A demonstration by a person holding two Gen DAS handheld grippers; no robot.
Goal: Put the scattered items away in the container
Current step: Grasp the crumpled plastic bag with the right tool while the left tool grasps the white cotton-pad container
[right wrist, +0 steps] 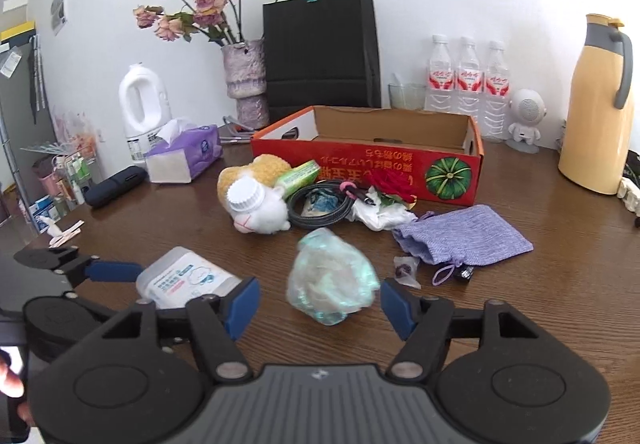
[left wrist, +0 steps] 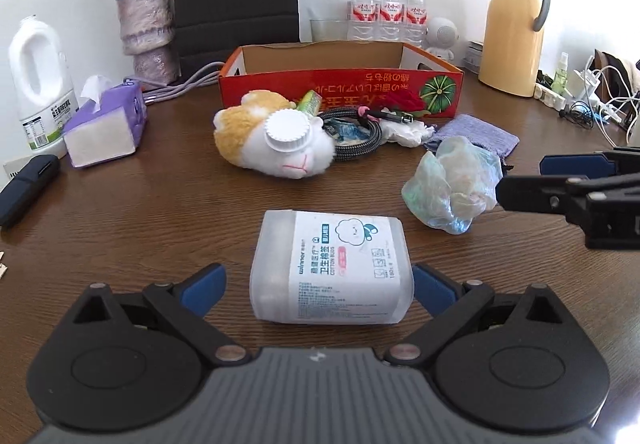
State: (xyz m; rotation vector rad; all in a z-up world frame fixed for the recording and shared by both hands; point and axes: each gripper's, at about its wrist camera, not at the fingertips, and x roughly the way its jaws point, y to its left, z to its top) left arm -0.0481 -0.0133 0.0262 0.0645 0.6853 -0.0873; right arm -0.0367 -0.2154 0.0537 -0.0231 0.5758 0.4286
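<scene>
On the brown table (left wrist: 120, 212) lie the scattered things: one cotton-bud box (left wrist: 330, 268), one crumpled plastic bag (left wrist: 452, 184), one plush toy (left wrist: 272, 144) with one white screw-cap (left wrist: 286, 130) resting on it, one coiled cable (left wrist: 356, 136), one green packet (left wrist: 310, 100), one white wad (left wrist: 408, 132) and one purple drawstring pouch (left wrist: 474, 132). One red cardboard box (left wrist: 340, 84), the container, stands open at the far middle, just behind the heap. Far behind it are three water bottles (left wrist: 384, 8), and one yellow jug (left wrist: 514, 28) stands far right.

The left claw (left wrist: 318, 288) tilts downward, released, its blue pads standing either side of the near end of the cotton-bud box without pressing it. The right claw (right wrist: 318, 304) also slants down, spread apart around the plastic bag, with clear gaps on both sides.
</scene>
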